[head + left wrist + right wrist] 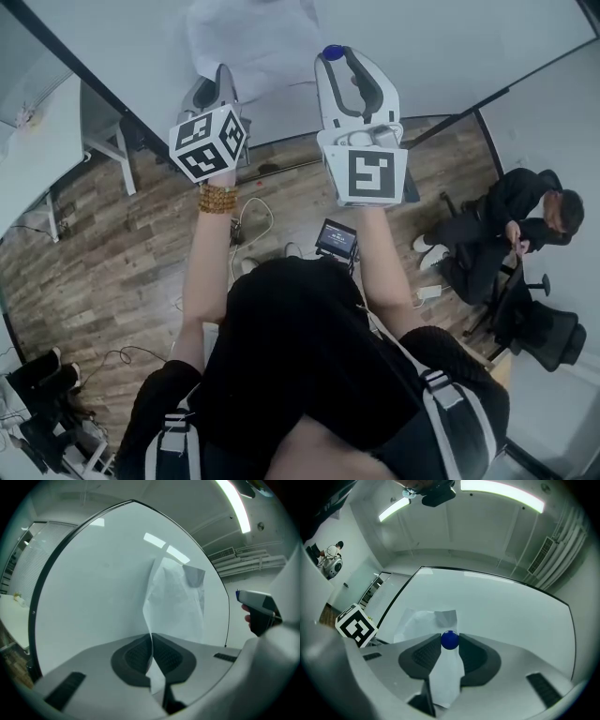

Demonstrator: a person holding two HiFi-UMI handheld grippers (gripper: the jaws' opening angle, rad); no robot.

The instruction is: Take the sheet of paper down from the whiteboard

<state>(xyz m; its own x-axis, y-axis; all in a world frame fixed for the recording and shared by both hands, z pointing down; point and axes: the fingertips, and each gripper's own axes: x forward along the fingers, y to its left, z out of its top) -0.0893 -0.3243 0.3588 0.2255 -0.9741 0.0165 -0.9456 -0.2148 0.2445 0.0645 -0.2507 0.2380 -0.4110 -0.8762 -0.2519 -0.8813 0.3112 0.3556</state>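
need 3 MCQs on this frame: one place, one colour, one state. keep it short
1. Where is the round magnet?
A) on the floor
B) between the right gripper's jaws
C) on the chair

2. Its colour?
A) red
B) blue
C) green

3. The left gripper is:
A) open and empty
B) shut on a pen
C) shut on the sheet of paper

Answers:
1. B: the right gripper view shows it pinched at the jaw tips.
2. B: it is plainly blue there and in the head view.
3. C: its pads meet on the sheet's edge.
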